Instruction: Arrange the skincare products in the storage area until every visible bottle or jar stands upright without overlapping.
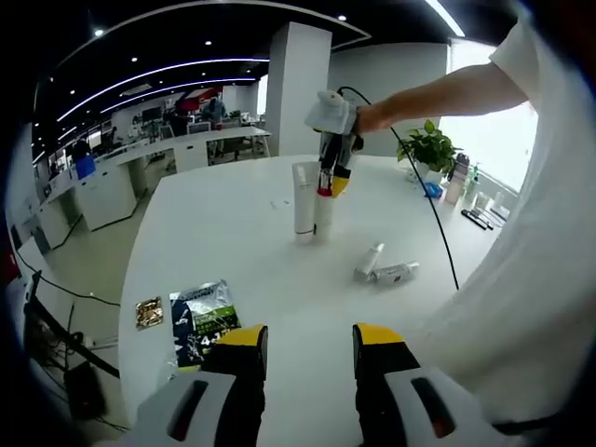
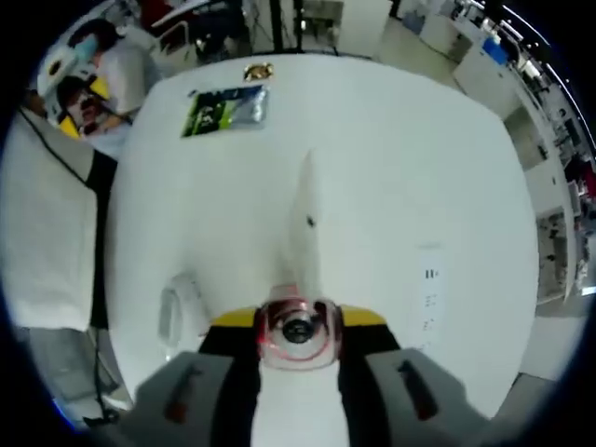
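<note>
**Left gripper view: two tubes up, two items down**

Left gripper view looks across a white table (image 1: 279, 279), and the left gripper (image 1: 309, 346) hangs low over its near edge with its yellow-tipped jaws spread and nothing between them. Take the upright white tube (image 1: 304, 202) near the table's middle as the landmark. Touching or nearly touching it, on the side nearer the person's body, stands a second tube (image 1: 323, 216), and the right gripper (image 1: 331, 177) comes down on this one from above, held by a gloved hand (image 1: 333, 114).

Nearer the camera than the landmark tube, and toward the person, two small skincare items lie on their sides: a slim white bottle (image 1: 369, 262) and, just beside it, a clear-wrapped one (image 1: 397, 272). Nearer still, off to the other side, lie a green-and-black sachet (image 1: 203, 322) and a small gold packet (image 1: 148, 311). Beyond the landmark, at the far table edge, sits a potted plant (image 1: 428, 149).

Right gripper view, looking straight down, shows the right gripper's jaws pinching the second tube at its clear, red-rimmed top (image 2: 296, 331), with the white tube (image 2: 304, 219) alongside.
</note>
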